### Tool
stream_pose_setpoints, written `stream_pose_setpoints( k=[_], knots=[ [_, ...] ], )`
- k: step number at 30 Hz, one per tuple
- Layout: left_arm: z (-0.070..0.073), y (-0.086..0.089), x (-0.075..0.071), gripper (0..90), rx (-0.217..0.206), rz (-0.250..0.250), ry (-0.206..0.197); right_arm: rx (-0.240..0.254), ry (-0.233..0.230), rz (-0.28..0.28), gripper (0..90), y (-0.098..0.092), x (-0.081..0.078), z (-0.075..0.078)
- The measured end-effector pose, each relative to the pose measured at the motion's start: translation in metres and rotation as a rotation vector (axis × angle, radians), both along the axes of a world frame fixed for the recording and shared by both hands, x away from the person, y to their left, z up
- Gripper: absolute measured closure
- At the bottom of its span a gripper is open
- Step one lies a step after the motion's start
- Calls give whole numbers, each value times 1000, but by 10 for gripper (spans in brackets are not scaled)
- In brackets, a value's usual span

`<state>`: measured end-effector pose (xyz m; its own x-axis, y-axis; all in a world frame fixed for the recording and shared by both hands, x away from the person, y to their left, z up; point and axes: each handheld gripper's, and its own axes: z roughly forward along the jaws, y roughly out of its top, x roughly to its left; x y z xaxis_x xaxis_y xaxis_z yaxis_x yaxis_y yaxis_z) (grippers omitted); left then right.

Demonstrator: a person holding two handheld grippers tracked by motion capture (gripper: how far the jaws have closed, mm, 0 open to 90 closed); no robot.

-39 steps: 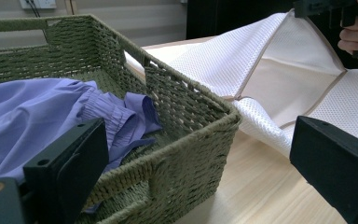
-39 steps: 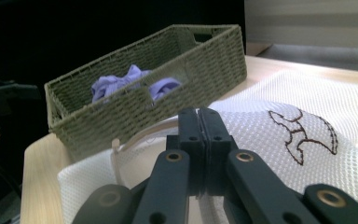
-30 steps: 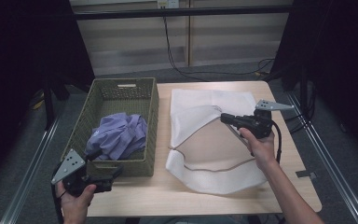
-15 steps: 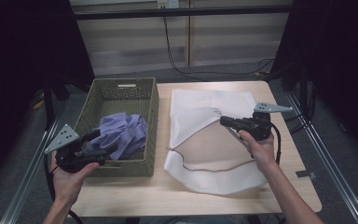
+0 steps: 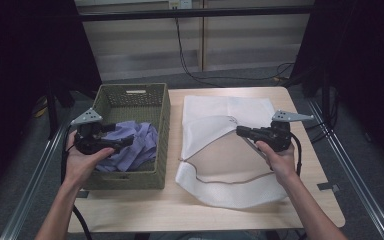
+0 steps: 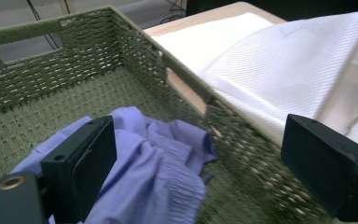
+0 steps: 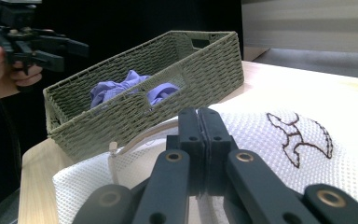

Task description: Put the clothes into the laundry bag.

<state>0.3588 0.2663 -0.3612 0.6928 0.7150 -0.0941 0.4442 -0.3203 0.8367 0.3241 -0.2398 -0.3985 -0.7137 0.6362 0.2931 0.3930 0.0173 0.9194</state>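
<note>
Purple cloth [image 5: 130, 145] lies crumpled in the green woven basket [image 5: 162, 112] on the left part of my table [image 5: 260, 207]. My left gripper [image 5: 122, 144] hangs above that cloth, over the basket's near-left part, jaws wide with nothing between them; they have just been opening a little. My right gripper [image 5: 241, 131] sits over the white mesh bag [image 5: 230, 107] beside the basket, its jaws pressed together, pinching the bag's opening edge with the zipper strip [image 7: 135, 135] running beneath them.
</note>
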Motion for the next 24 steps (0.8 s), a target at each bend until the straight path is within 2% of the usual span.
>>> stream_pose_setpoints(
  k=[2, 4, 6, 7, 14, 16, 19, 21, 23, 24],
  knots=[
    [-5, 0, 9, 96, 33, 24, 13, -1, 4, -3, 892, 0, 0, 0],
    [-9, -1, 16, 90, 45, 40, 33, -5, 4, 0, 891, 1, 1, -1],
    [-13, -2, 22, 103, 65, 65, 22, -4, 8, 1, 891, 2, 1, -1],
    [-15, -2, 25, 126, 68, 67, 29, -5, 7, -1, 891, 2, 1, -1],
    [-30, -10, 46, 107, 134, 51, 114, -10, 6, -12, 891, 1, 0, 0],
    [-36, -12, 52, 102, 136, 61, 143, -15, 9, -15, 891, 1, 0, 0],
    [-44, -15, 63, 84, 202, 91, 166, -19, 12, -15, 891, 2, 1, -1],
    [-48, -13, 70, 80, 198, 74, 201, -22, 11, -14, 891, 3, 1, -1],
    [-50, -12, 75, 79, 203, 84, 214, -22, 12, -14, 891, 3, 1, -1],
    [-51, -10, 78, 75, 208, 72, 238, -22, 12, -15, 891, 3, 1, -1]
  ],
)
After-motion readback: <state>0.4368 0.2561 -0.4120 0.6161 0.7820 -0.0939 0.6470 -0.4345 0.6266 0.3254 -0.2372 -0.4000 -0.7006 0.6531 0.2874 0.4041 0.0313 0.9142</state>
